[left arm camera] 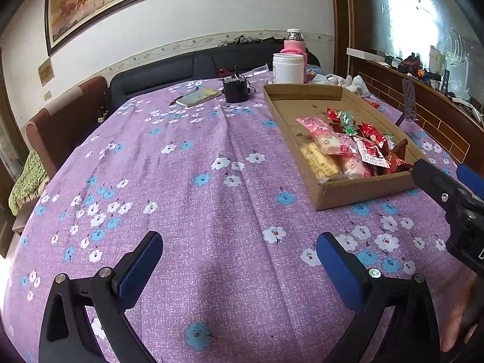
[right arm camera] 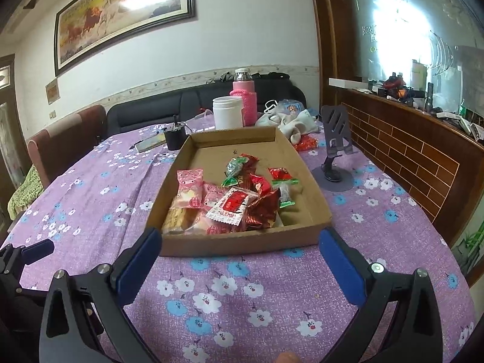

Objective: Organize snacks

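Observation:
A shallow cardboard tray (right arm camera: 299, 233) (left arm camera: 363, 189) lies on the purple flowered tablecloth (right arm camera: 242, 296) (left arm camera: 211, 211). Wrapped snacks are heaped at its near end: pink packets (right arm camera: 190, 190) (left arm camera: 320, 133), a red and white sachet (right arm camera: 231, 205) (left arm camera: 370, 154), and red and green sweets (right arm camera: 239, 166) (left arm camera: 348, 121). My right gripper (right arm camera: 240, 249) stands open just before the tray's near wall, with nothing between its blue pads. My left gripper (left arm camera: 239, 254) is open over bare cloth, left of the tray. The right gripper (left arm camera: 447, 187) also shows at the left wrist view's right edge.
A white jar (right arm camera: 227, 112) (left arm camera: 287, 68), a pink-sleeved flask (right arm camera: 245, 99), a small black device (right arm camera: 175, 136) (left arm camera: 236, 89) and a notebook with a pen (left arm camera: 196, 96) stand beyond the tray. A phone stand (right arm camera: 335, 157) and crumpled cloths (right arm camera: 290, 121) are at the right. Sofas (left arm camera: 169, 72) line the wall.

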A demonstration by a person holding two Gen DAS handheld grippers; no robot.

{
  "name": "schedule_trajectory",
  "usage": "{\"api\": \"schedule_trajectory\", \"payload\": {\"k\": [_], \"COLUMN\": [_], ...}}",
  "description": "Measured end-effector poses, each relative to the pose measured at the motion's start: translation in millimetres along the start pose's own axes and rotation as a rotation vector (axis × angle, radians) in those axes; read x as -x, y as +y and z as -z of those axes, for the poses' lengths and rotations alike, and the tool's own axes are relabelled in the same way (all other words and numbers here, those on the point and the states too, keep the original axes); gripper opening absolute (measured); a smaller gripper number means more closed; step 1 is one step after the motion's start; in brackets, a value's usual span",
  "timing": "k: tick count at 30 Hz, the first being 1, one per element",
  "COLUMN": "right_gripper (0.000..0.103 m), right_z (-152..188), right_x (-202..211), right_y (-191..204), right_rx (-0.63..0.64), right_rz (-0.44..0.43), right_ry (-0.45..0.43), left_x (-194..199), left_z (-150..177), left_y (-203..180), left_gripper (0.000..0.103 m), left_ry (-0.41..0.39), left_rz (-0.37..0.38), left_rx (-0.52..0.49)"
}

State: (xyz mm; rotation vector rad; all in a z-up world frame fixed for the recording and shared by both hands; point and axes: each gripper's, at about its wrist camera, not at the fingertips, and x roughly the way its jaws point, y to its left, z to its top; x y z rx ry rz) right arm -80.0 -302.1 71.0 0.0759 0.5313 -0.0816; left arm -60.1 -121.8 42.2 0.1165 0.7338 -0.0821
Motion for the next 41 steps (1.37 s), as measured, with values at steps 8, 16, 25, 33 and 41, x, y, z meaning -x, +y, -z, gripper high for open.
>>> {"api": "schedule_trajectory", "payload": {"k": [8, 16, 25, 33, 41], "right_gripper": [0.103, 0.103, 0.103, 0.103, 0.103], "right_z": [0.0, 0.0, 0.3, 0.1, -0.3], "right_x": [5.3, 5.2, 4.9, 4.7, 5.5], "right_y": [3.9, 4.0, 1.5, 0.1, -0.6], "right_rx": [0.024, 0.022, 0.007, 0.001, 0.000], "right_rz": [0.014, 0.016, 0.011, 0.013, 0.014], "right_ry": [-0.031, -0.031, -0.029, -0.029, -0.031], "left_x": [-2.1, -3.5, -1.0, 0.1, 5.4], "left_z": [0.2, 0.1, 1.1, 1.2, 3.6], "left_y": [1.0, 1.2, 1.6, 1.1, -2.5], "left_gripper": [0.103, 0.103, 0.103, 0.103, 0.103], "left_ry": [0.008, 0.012, 0.000, -0.003, -0.023], "left_rz": [-0.002, -0.012, -0.023, -0.036, -0.057], "left_rx": [0.001, 0.000, 0.001, -0.002, -0.028]}}
